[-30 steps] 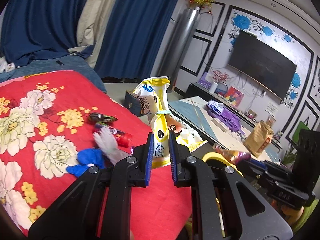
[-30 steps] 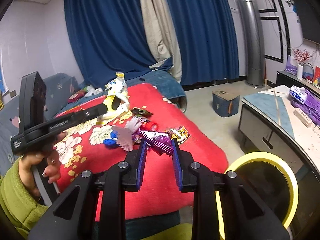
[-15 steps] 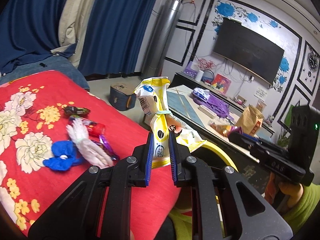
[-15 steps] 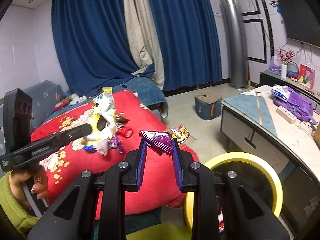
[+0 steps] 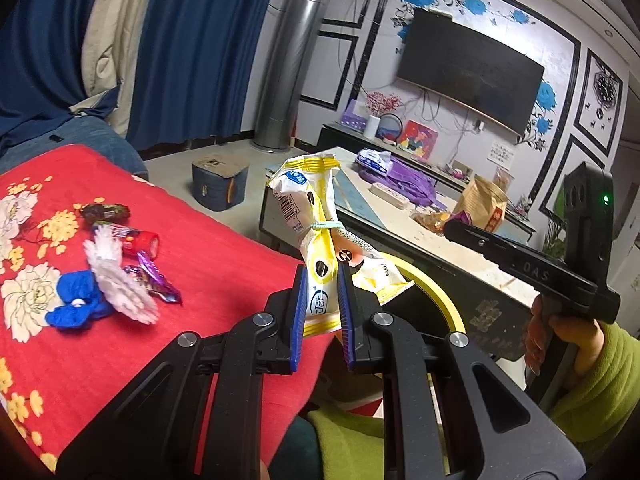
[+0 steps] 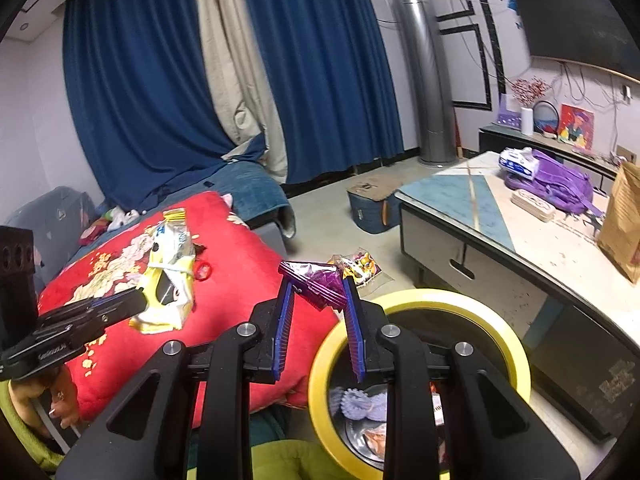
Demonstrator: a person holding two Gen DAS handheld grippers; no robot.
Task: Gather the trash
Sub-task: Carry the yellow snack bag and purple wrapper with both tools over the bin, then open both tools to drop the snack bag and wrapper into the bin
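Note:
My left gripper [image 5: 322, 276] is shut on a yellow-and-white snack bag [image 5: 316, 224] tied with a band, held in the air at the edge of the red floral cushion [image 5: 224, 256]; it also shows in the right wrist view [image 6: 168, 280]. My right gripper [image 6: 318, 284] is shut on a crumpled purple foil wrapper [image 6: 316, 280], just left of the yellow-rimmed trash bin [image 6: 496, 320], which holds several pieces of trash. On the cushion lie a blue cloth scrap [image 5: 76, 300], a white paper liner [image 5: 116, 276], a purple wrapper [image 5: 154, 280] and a red wrapper [image 5: 136, 240].
A low coffee table [image 6: 468, 208] stands right of the bin with a purple bag [image 6: 556, 184] and a brown paper bag [image 6: 622, 220] on it. A small blue box [image 6: 370, 208] and a colourful wrapper [image 6: 360, 268] lie on the floor. Blue curtains hang behind.
Both grippers have swung right, away from the cushion toward the yellow bin, each still holding its piece. The bin now fills more of the right wrist view.

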